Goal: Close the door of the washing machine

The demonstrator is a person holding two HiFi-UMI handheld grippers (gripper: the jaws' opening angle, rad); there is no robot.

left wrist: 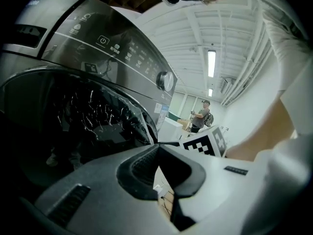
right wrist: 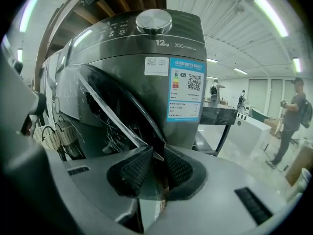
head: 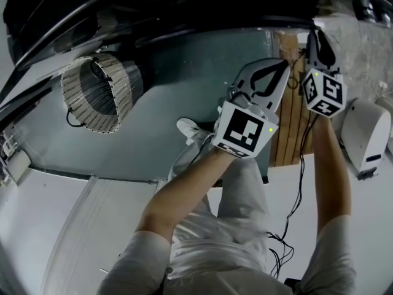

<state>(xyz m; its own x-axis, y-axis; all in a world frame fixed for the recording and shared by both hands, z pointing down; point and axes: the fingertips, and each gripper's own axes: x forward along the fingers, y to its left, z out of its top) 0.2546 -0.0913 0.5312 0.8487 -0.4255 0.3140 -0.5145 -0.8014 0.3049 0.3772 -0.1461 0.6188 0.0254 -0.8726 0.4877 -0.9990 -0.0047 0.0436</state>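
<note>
Door (right wrist: 117,112) edge — tight in right gripper (right wrist: 156,152)

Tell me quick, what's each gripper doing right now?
Left gripper: closed, empty.
Right gripper: closed on the edge of the door.

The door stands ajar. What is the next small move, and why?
Probably swing the right gripper toward the washer, carrying the door shut: its jaws seem clamped on the door's edge, which stands angled out from the front. The left gripper is shut and empty.
</note>
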